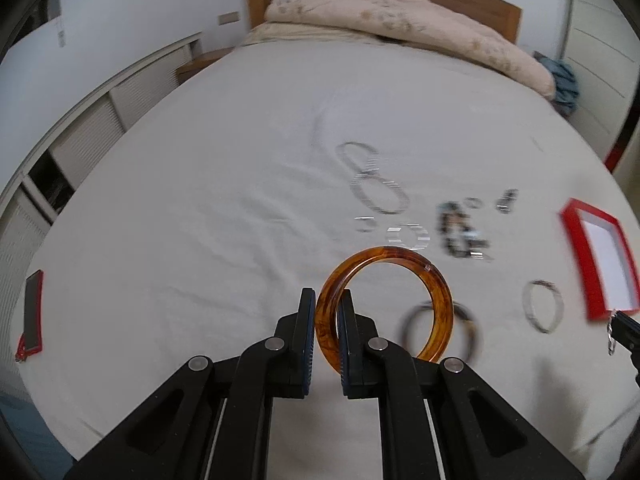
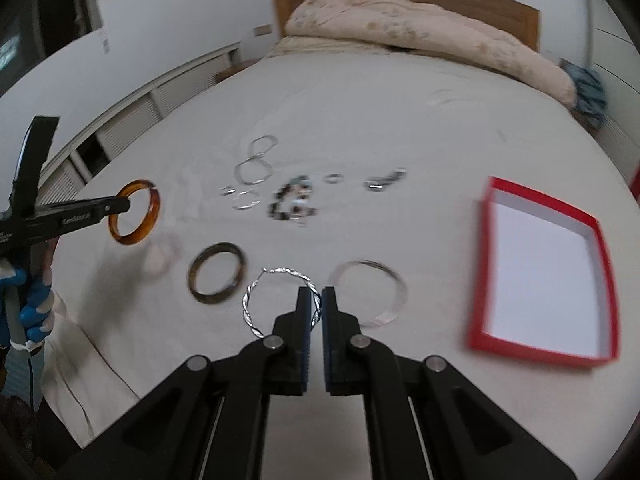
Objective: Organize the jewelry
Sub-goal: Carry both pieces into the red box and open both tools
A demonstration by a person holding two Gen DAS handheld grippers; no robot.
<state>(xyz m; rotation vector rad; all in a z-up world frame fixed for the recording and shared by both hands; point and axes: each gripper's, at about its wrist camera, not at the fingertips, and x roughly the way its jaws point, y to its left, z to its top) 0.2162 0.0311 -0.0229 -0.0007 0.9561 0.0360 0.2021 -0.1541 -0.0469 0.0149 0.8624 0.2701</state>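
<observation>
The left gripper (image 1: 326, 304) is clamped on an amber bangle (image 1: 384, 304); the right gripper (image 2: 317, 300) is clamped on a twisted silver hoop (image 2: 280, 300). Both pieces are held clear of the bed sheet (image 2: 400, 120). The red box (image 2: 544, 276) is seen at three o'clock from the right gripper, which is judged the nearer.

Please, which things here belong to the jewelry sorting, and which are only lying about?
Belong to the job:
amber bangle, in left gripper
twisted silver hoop, in right gripper
dark bangle
red box

Lying about:
quilt
red-cased phone
</observation>
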